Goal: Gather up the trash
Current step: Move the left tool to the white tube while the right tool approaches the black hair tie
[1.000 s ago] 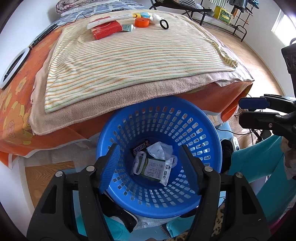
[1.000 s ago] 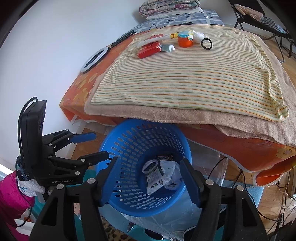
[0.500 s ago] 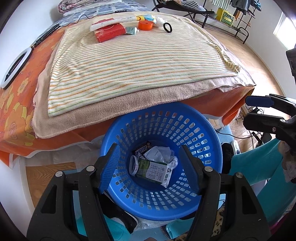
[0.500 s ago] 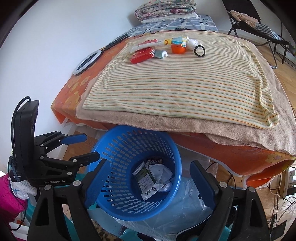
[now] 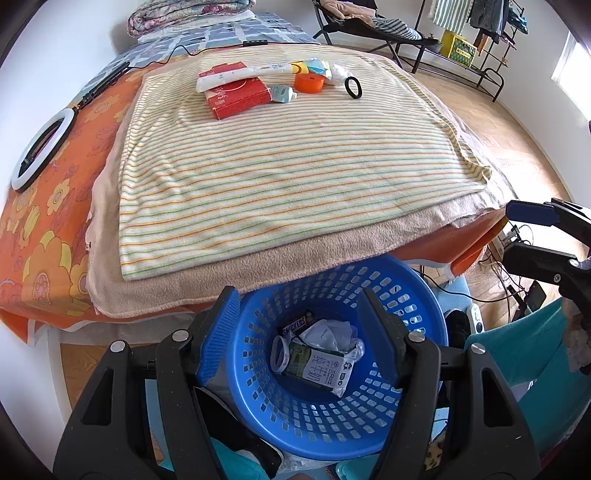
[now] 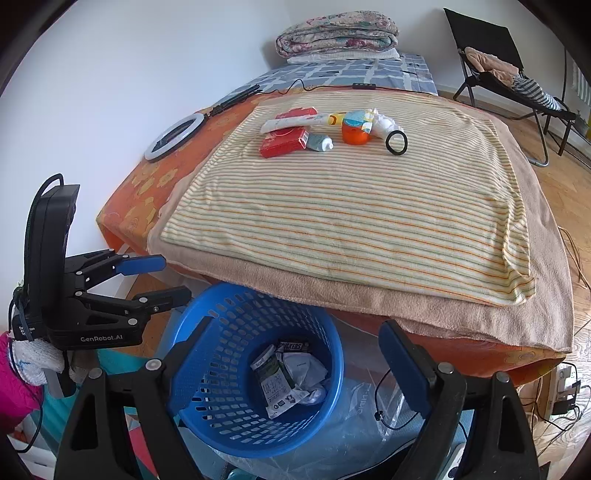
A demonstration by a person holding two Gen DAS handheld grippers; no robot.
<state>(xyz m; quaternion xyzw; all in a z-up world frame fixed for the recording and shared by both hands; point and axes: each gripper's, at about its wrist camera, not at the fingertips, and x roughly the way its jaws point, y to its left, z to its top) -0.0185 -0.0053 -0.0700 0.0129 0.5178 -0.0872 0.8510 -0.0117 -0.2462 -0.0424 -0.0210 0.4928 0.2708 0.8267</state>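
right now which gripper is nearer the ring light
Left. The left gripper hangs off the bed corner on the ring light side; the right gripper is further along, over the basket.

A ring light lies on the orange floral sheet at the left of the frame. A folded quilt sits at the upper centre. A black folding chair, upper right, carries what appears to be clothing. A striped blanket covers the centre.
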